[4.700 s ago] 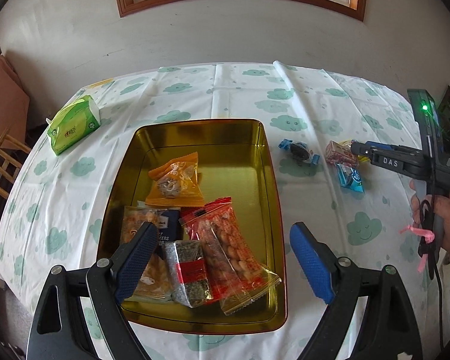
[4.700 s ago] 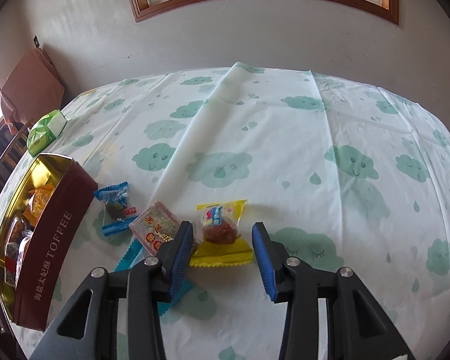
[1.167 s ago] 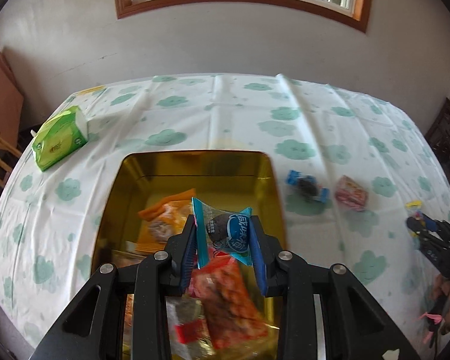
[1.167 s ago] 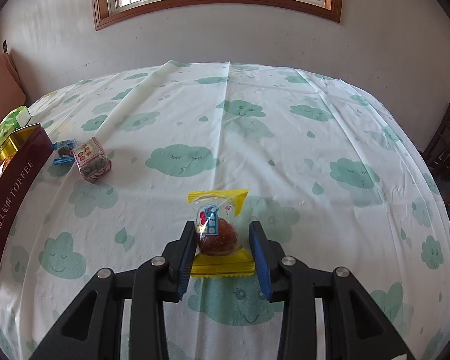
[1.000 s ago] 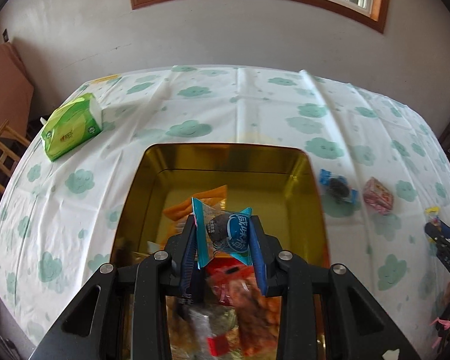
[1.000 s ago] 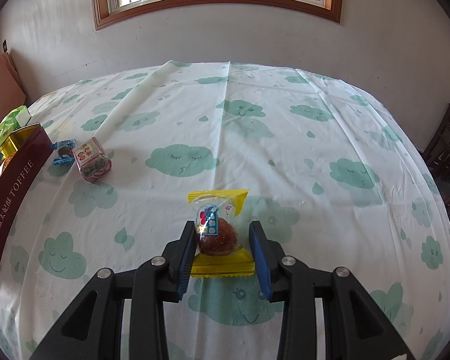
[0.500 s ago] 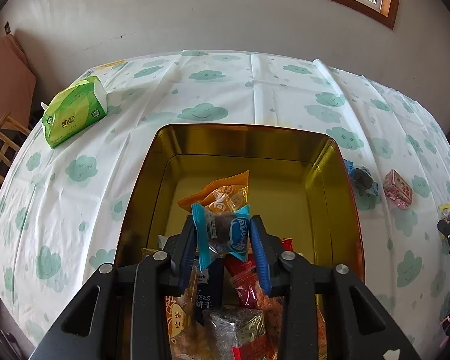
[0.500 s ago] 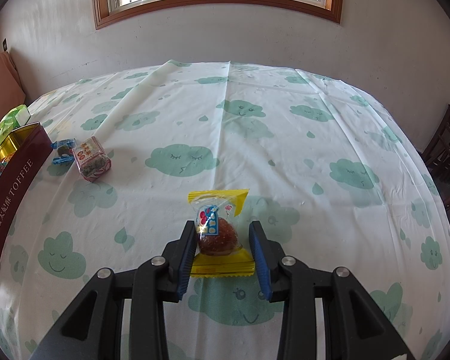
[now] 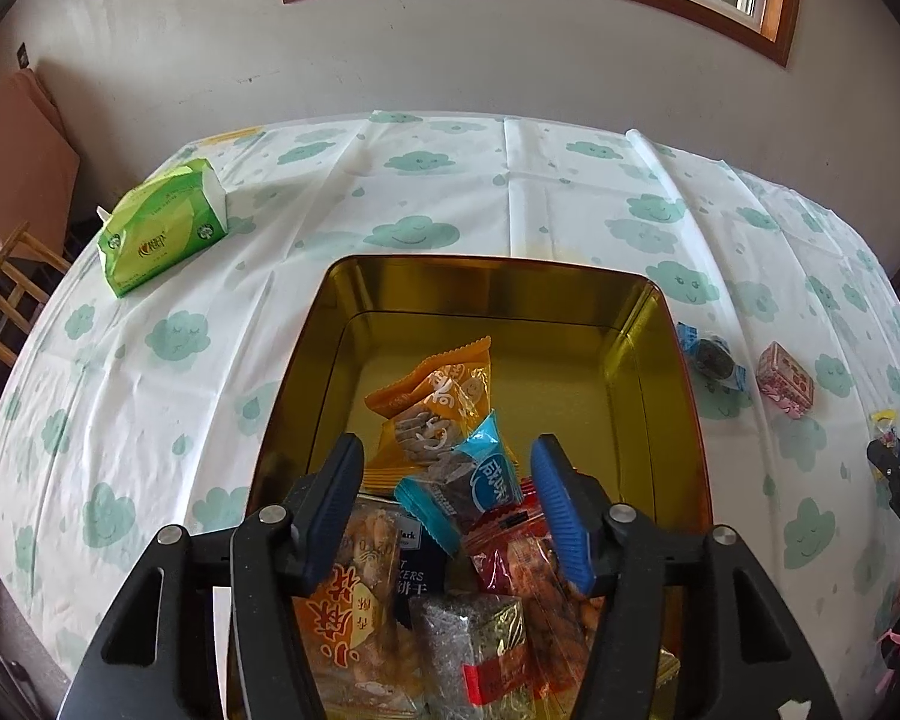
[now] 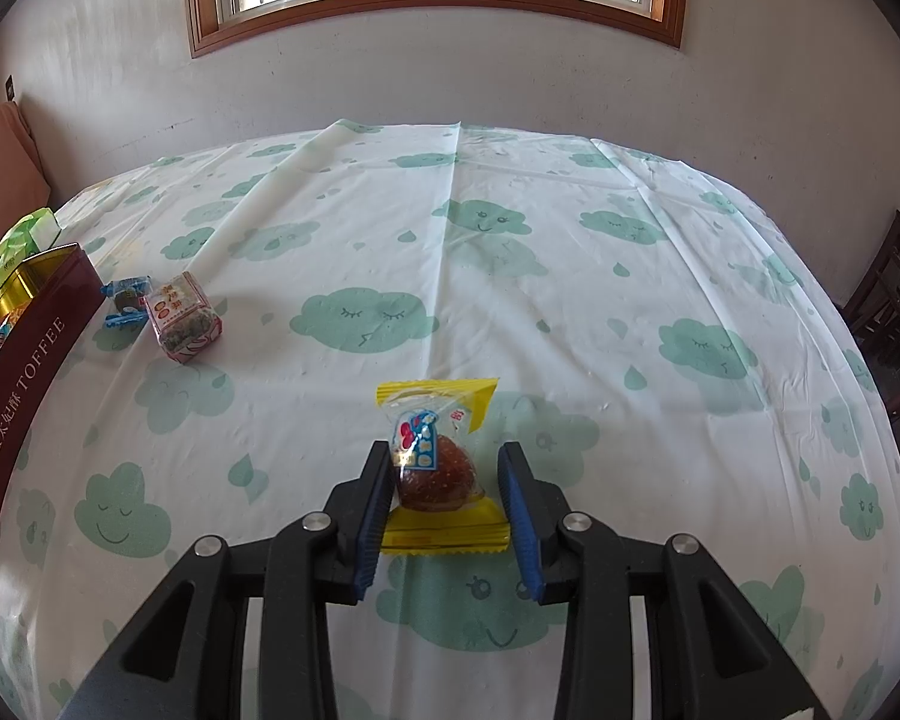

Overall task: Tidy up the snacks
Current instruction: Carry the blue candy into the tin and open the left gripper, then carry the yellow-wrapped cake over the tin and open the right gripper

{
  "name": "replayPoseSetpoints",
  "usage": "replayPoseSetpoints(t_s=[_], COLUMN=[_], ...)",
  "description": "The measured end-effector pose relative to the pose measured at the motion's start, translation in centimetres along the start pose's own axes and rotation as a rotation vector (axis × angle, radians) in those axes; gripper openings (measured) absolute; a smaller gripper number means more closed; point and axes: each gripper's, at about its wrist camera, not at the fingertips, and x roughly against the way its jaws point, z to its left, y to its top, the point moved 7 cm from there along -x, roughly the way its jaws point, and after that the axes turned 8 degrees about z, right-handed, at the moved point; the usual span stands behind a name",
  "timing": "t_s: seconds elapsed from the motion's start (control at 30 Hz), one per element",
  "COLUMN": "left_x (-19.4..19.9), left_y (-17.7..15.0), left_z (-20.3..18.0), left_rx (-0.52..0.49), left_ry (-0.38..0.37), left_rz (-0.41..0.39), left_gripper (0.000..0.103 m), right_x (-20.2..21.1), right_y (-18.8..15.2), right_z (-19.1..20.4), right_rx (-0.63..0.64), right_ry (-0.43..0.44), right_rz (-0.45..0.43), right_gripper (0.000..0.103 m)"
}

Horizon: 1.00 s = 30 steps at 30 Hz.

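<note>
Left gripper spread wide over gold rectangular tin; blue-wrapped dark candy lying loose on the packets inside. Right gripper narrowly bracketing yellow-wrapped red candy on the tablecloth (right-pad contact unclear). Best lifted clear, straight up, avoiding the wrapper tail.

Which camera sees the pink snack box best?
The right wrist view: the pink box sits big and clear beside the tin. The left wrist view shows it small, near the picture's right edge.
</note>
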Motion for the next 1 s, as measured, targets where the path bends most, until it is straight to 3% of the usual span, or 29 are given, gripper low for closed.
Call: replayPoseSetpoints(t_s=[0.17, 0.37, 0.77, 1.0], left_x=[1.6, 3.1, 5.1, 5.3], left_y=[-0.4, -1.7, -3.6, -4.3], left_z=[-0.2, -0.1, 2.1, 3.7], left_rx=[-0.012, -0.014, 0.020, 0.061], left_ry=[0.008, 0.012, 0.065, 0.055], left_rz=[-0.038, -0.066, -0.113, -0.115], left_gripper=[0.067, 0.074, 0.082, 0.087], right_x=[0.0, 0.0, 0.0, 1.3], right_y=[0.0, 0.0, 0.0, 0.2], right_z=[0.0, 0.0, -0.1, 0.7], right_rx=[0.000, 0.000, -0.009, -0.050], right_ry=[0.000, 0.000, -0.036, -0.062], right_rz=[0.000, 0.000, -0.002, -0.014], right_gripper=[0.037, 0.037, 0.036, 0.035])
